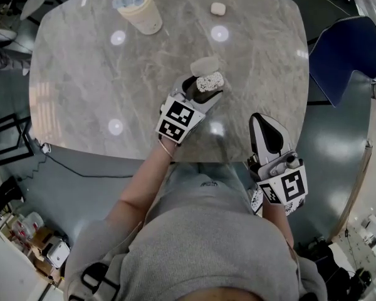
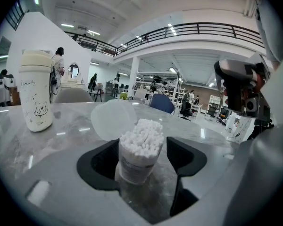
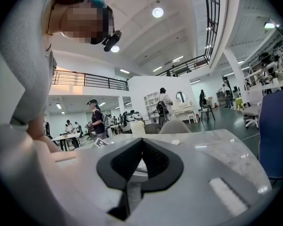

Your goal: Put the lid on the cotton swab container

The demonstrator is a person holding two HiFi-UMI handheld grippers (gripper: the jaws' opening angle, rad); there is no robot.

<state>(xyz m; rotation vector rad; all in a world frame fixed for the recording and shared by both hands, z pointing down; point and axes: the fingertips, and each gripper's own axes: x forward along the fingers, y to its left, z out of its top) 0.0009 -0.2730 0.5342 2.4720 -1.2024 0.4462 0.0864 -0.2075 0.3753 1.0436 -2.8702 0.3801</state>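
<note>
Left gripper view, cotton swab container (image 2: 139, 154): clear tub packed with white swab heads, open at the top, standing between the two black jaws and leaning a little.
Head view, container (image 1: 210, 81): on the grey marble table (image 1: 81, 86), right of centre, towards the person's side.
Lid (image 2: 112, 119): pale, translucent and round; off the tub, lying on the table just behind it. In the head view (image 1: 205, 64) it sits on the far side of the tub, and I cannot tell if the two touch.
Left gripper (image 1: 203, 91): jaws part-way in, set against the tub's sides and holding it; marker cube towards the person.
Right gripper (image 3: 140, 149): jaws brought fully together, nothing between them. In the head view (image 1: 263, 127) it is well apart from the tub and to its right, with its tip over the near table edge.
Cream cup (image 1: 141, 10): far left of the table, upright, with a lid on it; it stands tall at the left of the left gripper view (image 2: 35, 91).
Small white case (image 1: 218, 9): far edge of the table, apart from the cup.
Blue chair (image 1: 344, 49): off the table's right side.
</note>
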